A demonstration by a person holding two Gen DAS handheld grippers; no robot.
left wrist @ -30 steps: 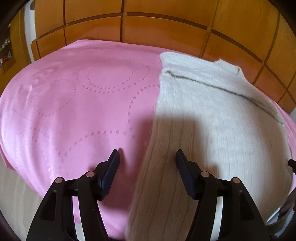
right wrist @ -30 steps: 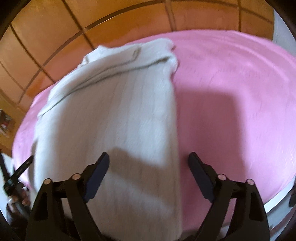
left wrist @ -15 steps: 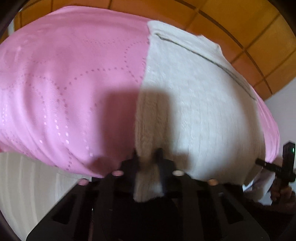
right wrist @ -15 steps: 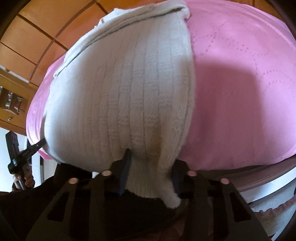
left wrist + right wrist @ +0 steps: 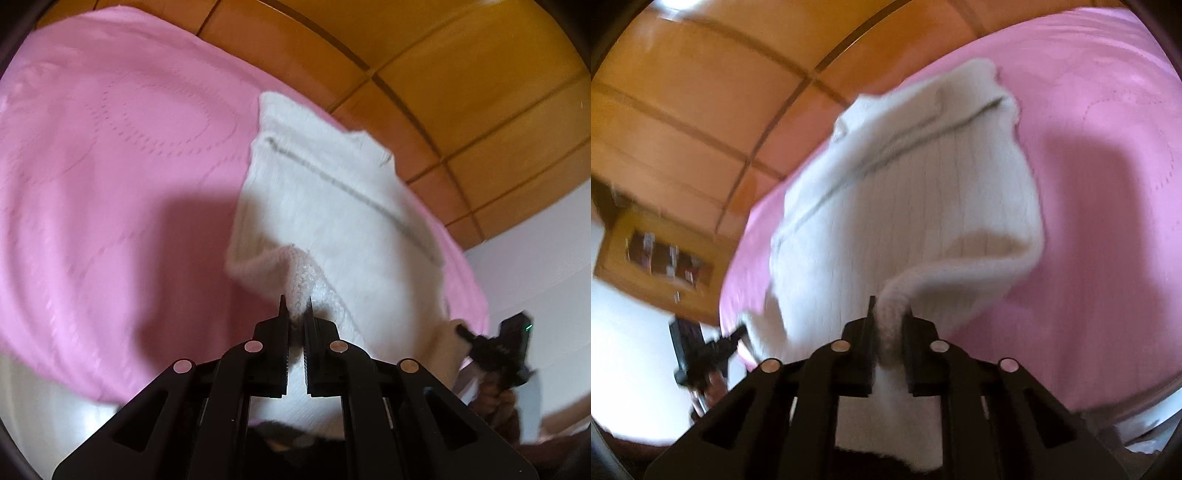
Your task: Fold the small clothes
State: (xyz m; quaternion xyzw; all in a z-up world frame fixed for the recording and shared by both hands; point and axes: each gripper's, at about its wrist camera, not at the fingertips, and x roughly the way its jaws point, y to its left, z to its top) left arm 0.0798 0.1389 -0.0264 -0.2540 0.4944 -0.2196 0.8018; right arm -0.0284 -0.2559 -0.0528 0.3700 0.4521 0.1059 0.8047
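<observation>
Both grippers went from wide open over the flat hem to pinching it: left gripper (image 5: pixel 295 308) is clamped on the near left corner of the white knit garment (image 5: pixel 332 206), right gripper (image 5: pixel 889 308) is closing on the near right corner with knit already squeezed between its jaws. Hem corners are now peeled up off the pink bedspread (image 5: pixel 110 166); the rest of the garment lies flat on the bed, collar end toward the wooden headboard (image 5: pixel 461 74). For the fold: I'd lift both corners evenly, keep the hem taut between the grippers, carry it toward the collar end, align edges before release. Uneven height will likely skew the crease. View is also more blurred than earlier.
</observation>
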